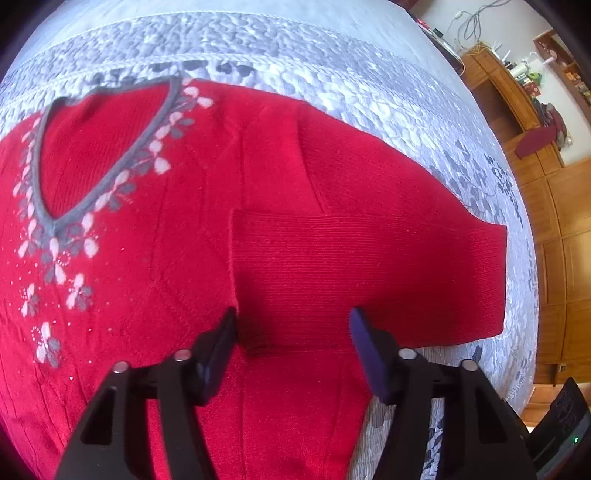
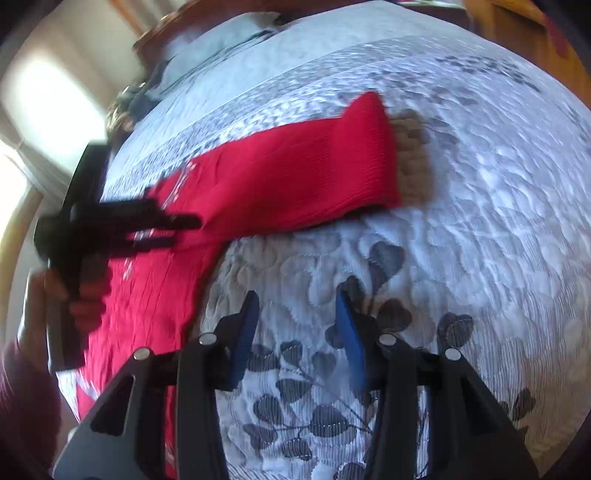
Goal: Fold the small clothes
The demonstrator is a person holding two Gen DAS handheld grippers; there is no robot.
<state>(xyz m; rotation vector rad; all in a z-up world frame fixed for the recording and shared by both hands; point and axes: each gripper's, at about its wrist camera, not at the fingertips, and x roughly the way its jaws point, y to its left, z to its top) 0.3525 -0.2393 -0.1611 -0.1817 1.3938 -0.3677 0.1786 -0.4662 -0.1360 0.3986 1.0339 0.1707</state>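
A red sweater (image 1: 177, 229) with a grey V-neck and grey-white flower embroidery lies flat on a grey-white quilted bedspread (image 1: 332, 55). One sleeve (image 1: 369, 266) runs to the right and is folded back, so its cuff edge rests on the body. My left gripper (image 1: 293, 328) is open, its fingers straddling that folded sleeve near the cuff. In the right wrist view the sleeve (image 2: 295, 173) stretches toward the upper right. My right gripper (image 2: 297, 310) hangs open over bare bedspread (image 2: 480, 221), nothing between its fingers. The left gripper (image 2: 181, 232) shows blurred at left, held by a hand (image 2: 85, 295).
Wooden cabinets (image 1: 554, 221) and cluttered shelves stand beyond the bed's right side. A dark device with a green light (image 1: 565, 435) sits at the lower right. A bright window (image 2: 48, 103) and bunched light fabric (image 2: 221, 33) lie past the bed's far end.
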